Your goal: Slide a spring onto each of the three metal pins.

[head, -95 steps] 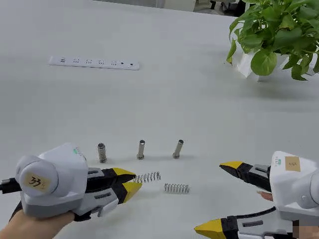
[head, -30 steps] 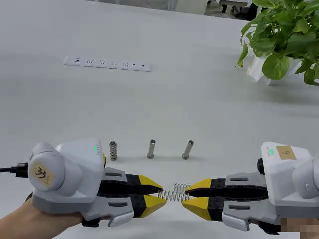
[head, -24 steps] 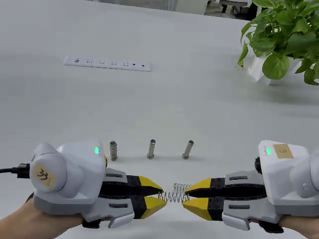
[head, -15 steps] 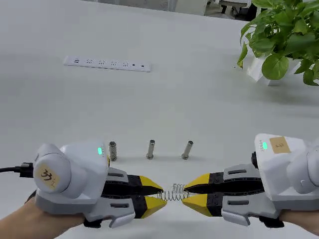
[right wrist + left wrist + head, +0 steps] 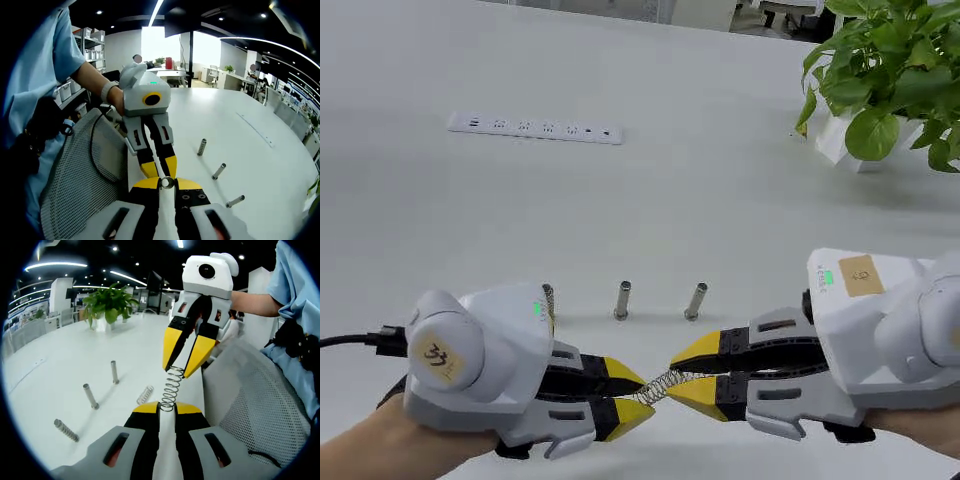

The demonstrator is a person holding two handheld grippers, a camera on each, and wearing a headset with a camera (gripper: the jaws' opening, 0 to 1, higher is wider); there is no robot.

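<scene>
A small steel spring (image 5: 663, 384) hangs in the air between my two grippers, above the white table (image 5: 720, 200). My left gripper (image 5: 642, 393) is shut on its near end, and my right gripper (image 5: 678, 375) is shut on the other end. In the left gripper view the spring (image 5: 171, 387) runs from my own jaws (image 5: 167, 407) up to the right gripper (image 5: 177, 369). Behind them stand three metal pins in a row. The left pin (image 5: 549, 298) carries a spring; the middle pin (image 5: 622, 299) and right pin (image 5: 695, 300) are bare. A second spring (image 5: 145, 394) lies loose on the table.
A white power strip (image 5: 535, 128) lies at the far left of the table. A potted plant (image 5: 890, 70) stands at the far right. A mesh chair (image 5: 250, 405) and a person's blue sleeve (image 5: 295, 285) are off the table's near edge.
The spring has come off the table and both grippers now hold it. Over the last second the right gripper has moved left and up, which shortens and tilts the spring.
</scene>
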